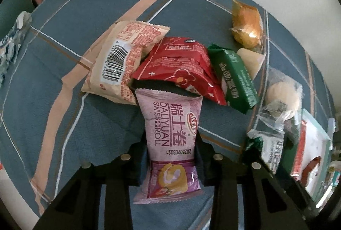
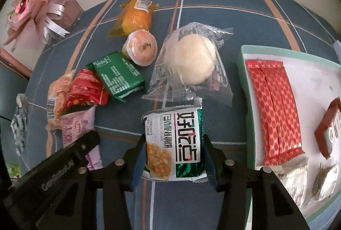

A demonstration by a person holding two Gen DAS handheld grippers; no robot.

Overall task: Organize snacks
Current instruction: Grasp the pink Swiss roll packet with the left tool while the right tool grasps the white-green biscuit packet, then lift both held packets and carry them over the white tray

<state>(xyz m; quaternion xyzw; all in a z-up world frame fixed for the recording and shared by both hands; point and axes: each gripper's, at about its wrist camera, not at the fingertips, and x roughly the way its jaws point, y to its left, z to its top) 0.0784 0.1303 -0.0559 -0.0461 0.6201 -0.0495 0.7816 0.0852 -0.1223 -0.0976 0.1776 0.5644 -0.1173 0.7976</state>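
**Both grippers clamped on snack packets over the plaid cloth**

The left gripper (image 1: pixel 171 142) was closed on a pink Swiss roll packet (image 1: pixel 170 136). Its pads pinched the packet at mid-length, and the wrapper was waisted where they pressed. The packet was pale pink above, with dark printed lettering and a date code, and deeper purple below with a picture of a rolled cake slice. Its serrated top edge lay just beside a red packet (image 1: pixel 181 67).

The right gripper (image 2: pixel 173 144) was closed on a white-and-green packet (image 2: pixel 173 142), its pads bearing on both long sides. That packet showed bold black characters on white, green foil borders and a picture of yellow kernels at the lower left.

Loose on the blue plaid tablecloth (image 1: pixel 64 102) were the remaining snacks: a beige packet with a barcode (image 1: pixel 119 59) touching the red packet, a green packet (image 2: pixel 117 76) leaning on the red one, a small sealed cup with an orange lid (image 2: pixel 141 49), an orange clear-wrapped cake (image 2: pixel 134 16) and a pale round bun in clear wrap (image 2: pixel 196 59).

At the right, a tray with a mint-green rim (image 2: pixel 243 72) held a red patterned packet (image 2: pixel 275 110) and a brown-edged box (image 2: pixel 329 129), well apart from the loose group.
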